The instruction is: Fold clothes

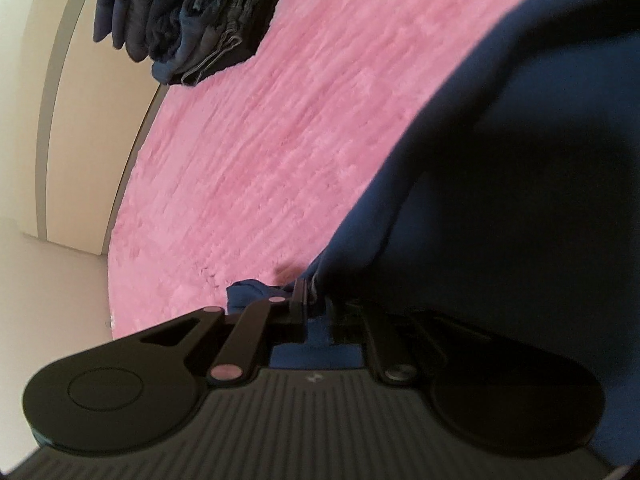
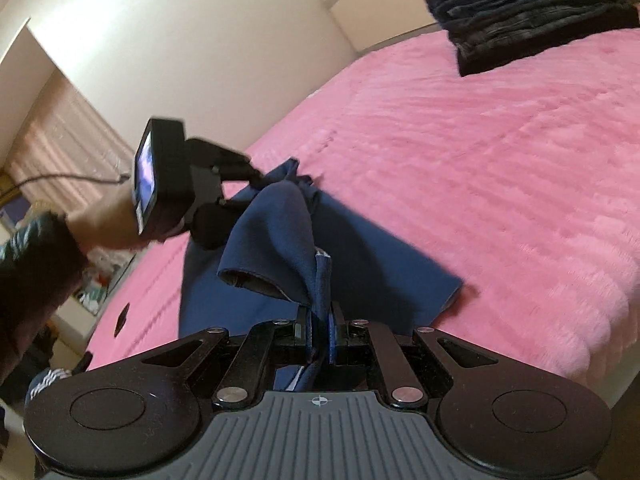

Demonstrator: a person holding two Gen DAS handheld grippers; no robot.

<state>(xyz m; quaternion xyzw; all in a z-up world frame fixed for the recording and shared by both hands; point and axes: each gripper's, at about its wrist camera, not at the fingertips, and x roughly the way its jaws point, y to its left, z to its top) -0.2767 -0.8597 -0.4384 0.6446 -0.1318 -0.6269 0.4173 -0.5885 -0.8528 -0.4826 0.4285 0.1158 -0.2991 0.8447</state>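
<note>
A navy blue garment (image 1: pixel 500 180) lies partly on the pink blanket (image 1: pixel 260 140) and rises up at the right of the left wrist view. My left gripper (image 1: pixel 314 300) is shut on a bunched edge of it. In the right wrist view the garment (image 2: pixel 360 264) is lifted in a fold between both grippers. My right gripper (image 2: pixel 320 320) is shut on a hemmed edge close to the camera. Farther back, the left gripper (image 2: pixel 260 178) pinches another corner, held by a person's hand (image 2: pixel 108 216).
A stack of folded dark clothes (image 2: pixel 528 12) sits at the far end of the bed, also seen in the left wrist view as the dark stack (image 1: pixel 192 20). A cream headboard panel (image 1: pixel 80 100) borders the bed. Curtains (image 2: pixel 60 136) and floor clutter are at left.
</note>
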